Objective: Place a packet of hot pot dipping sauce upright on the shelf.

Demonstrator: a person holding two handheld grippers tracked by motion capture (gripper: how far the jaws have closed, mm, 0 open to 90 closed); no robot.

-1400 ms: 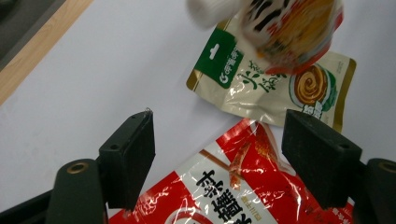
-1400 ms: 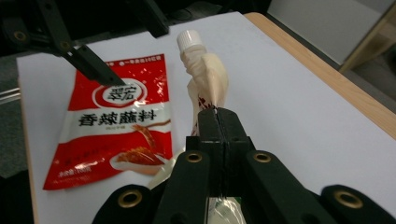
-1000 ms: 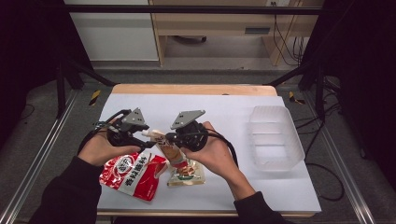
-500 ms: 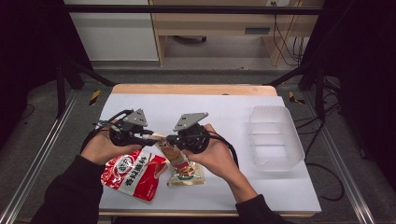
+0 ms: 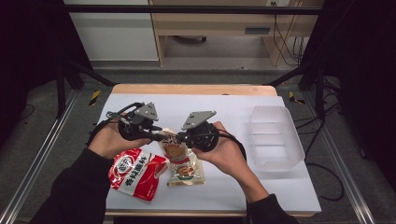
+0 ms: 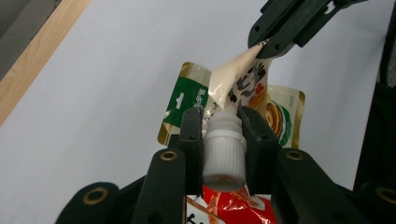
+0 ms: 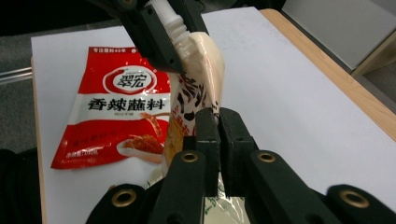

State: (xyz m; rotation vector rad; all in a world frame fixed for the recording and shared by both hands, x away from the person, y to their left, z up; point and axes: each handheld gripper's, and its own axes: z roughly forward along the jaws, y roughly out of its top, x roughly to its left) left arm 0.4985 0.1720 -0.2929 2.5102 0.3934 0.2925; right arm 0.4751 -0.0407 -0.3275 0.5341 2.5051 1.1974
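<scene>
White ribbed plastic: the screw cap (image 6: 225, 150) of a soft spouted pouch (image 7: 198, 88) sits squarely between the left gripper's (image 6: 222, 135) two black jaws, which press on it from both sides. Those jaws have just been closing, and the cap is what they have closed on.

The pouch itself is cream-coloured with dark lettering, held up off the white table top (image 5: 233, 112) and stretched between the two tools. The right gripper (image 7: 217, 122) has its jaws pinched together on the pouch's flat far edge; no gap shows between them in the right gripper view. In the left gripper view that same tool clamps the pouch's corner at upper right.

High view: both hands meet near the table's middle, left gripper (image 5: 164, 136) and right gripper (image 5: 181, 138) almost nose to nose, the pouch (image 5: 171, 138) bridging them.

Below, lying flat on the table:
- a red sachet (image 5: 137, 171) with white characters, under the person's left hand;
- a printed food packet (image 5: 186, 171) with green and gold trim, just beside the red one, partly beneath the raised pouch.

A clear plastic tub (image 5: 274, 140) stands well apart, toward the table's right side.
</scene>
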